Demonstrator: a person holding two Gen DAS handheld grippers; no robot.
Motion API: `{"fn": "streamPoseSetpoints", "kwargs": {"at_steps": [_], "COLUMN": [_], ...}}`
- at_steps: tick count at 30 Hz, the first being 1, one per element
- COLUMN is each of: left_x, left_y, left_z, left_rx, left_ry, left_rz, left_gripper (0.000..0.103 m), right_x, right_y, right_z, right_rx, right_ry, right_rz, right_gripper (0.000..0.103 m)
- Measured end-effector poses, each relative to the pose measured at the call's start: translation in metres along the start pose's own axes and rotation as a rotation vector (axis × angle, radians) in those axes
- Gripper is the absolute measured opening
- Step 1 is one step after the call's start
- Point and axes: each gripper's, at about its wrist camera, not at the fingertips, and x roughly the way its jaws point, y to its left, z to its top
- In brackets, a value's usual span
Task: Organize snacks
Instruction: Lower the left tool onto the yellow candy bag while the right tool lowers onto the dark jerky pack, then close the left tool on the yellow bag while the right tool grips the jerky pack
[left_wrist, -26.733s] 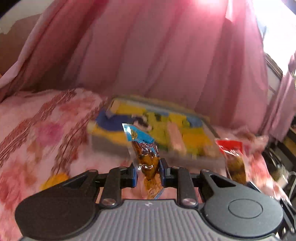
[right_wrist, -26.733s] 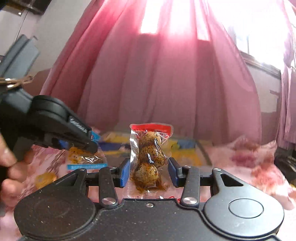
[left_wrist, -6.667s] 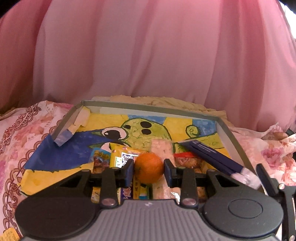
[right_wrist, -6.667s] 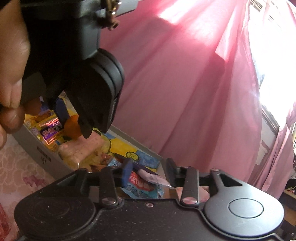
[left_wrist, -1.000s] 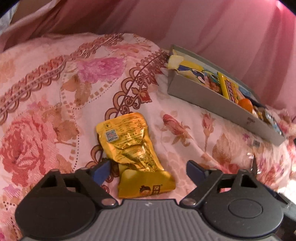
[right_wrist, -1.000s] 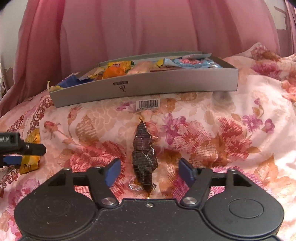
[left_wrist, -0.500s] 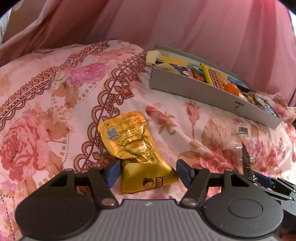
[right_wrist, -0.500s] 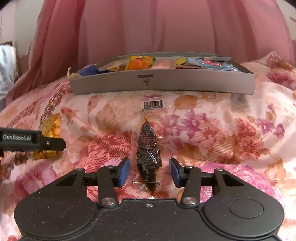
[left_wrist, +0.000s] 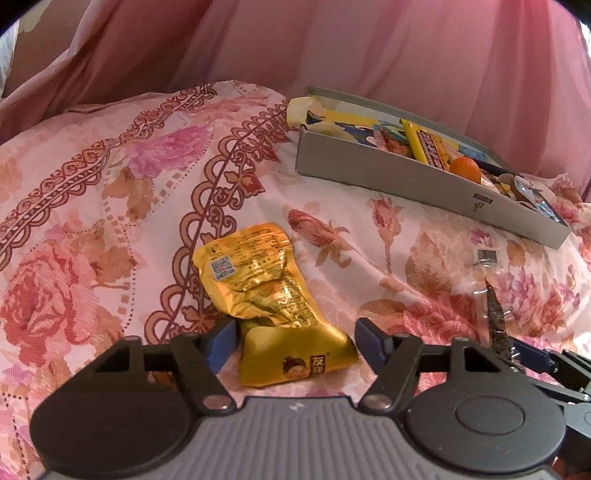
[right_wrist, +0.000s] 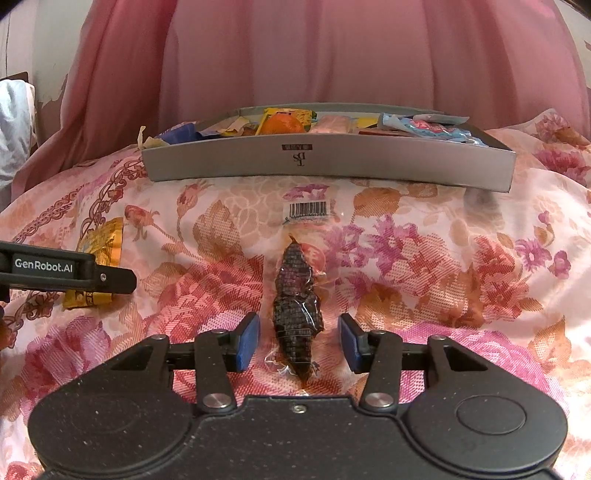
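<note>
On the floral bedspread (left_wrist: 110, 206) a crinkled yellow foil snack packet (left_wrist: 273, 306) lies between the spread fingers of the left gripper (left_wrist: 295, 341), its printed near end level with the blue pads, which stand clear of it on both sides. The right gripper (right_wrist: 299, 341) is likewise spread around a dark vacuum-packed snack (right_wrist: 297, 314) in clear wrap, its pads apart from the pack on either side; a barcode label (right_wrist: 308, 210) sits at the wrap's far end. Beyond both, against the pink curtain (right_wrist: 332, 55), a shallow grey box (right_wrist: 332, 160) rests on the bedspread, holding an orange (right_wrist: 282, 125), a pale blue packet (right_wrist: 432, 129) and other wrapped snacks
</note>
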Motion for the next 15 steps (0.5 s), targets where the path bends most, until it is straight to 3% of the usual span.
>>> {"fn": "streamPoseSetpoints", "kwargs": {"at_steps": [10, 15], "left_x": [-0.007, -0.015], "left_y": [-0.001, -0.017], "left_z": [-0.005, -0.013], "left_rx": [-0.025, 0.031], "left_ry": [0.003, 0.011], "left_rz": [-0.015, -0.053], "left_gripper": [0.062, 0.060], "right_x": [-0.006, -0.011], "right_y": [0.013, 0.019], "right_z": [-0.002, -0.002], "right_rx": [-0.050, -0.082], "right_ry": [0.015, 0.018], "right_rz": [0.018, 0.019], "right_gripper": [0.048, 0.048]}}
